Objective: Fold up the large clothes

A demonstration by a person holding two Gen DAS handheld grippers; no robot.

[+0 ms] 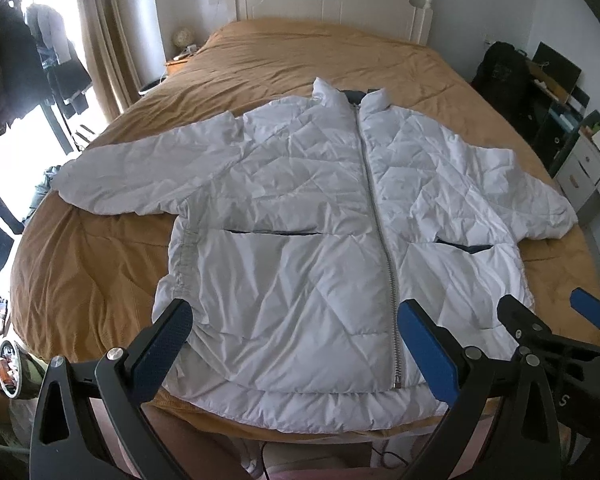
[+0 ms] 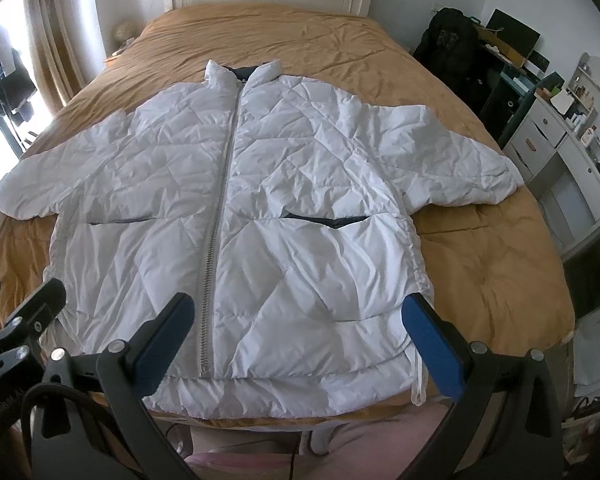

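- The white quilted jacket (image 1: pixel 300 208) lies flat, zipped and front up on the tan bedspread (image 1: pixel 300 56), sleeves spread; its hem sits just beyond the fingertips of both grippers.
- The left gripper (image 1: pixel 296 344) hangs with fingers spread wide, holding nothing; the right gripper (image 2: pixel 300 340) is likewise spread and empty.
- The jacket looks puffy, light and soft, its shell likely slippery; a thin pinch may slide, so a cuff or the hem edge seems the surest hold.
- The right wrist view shows the drawcord (image 2: pixel 418 384) dangling beside its right finger; the left wrist view instead shows the left sleeve's (image 1: pixel 140 168) full reach.
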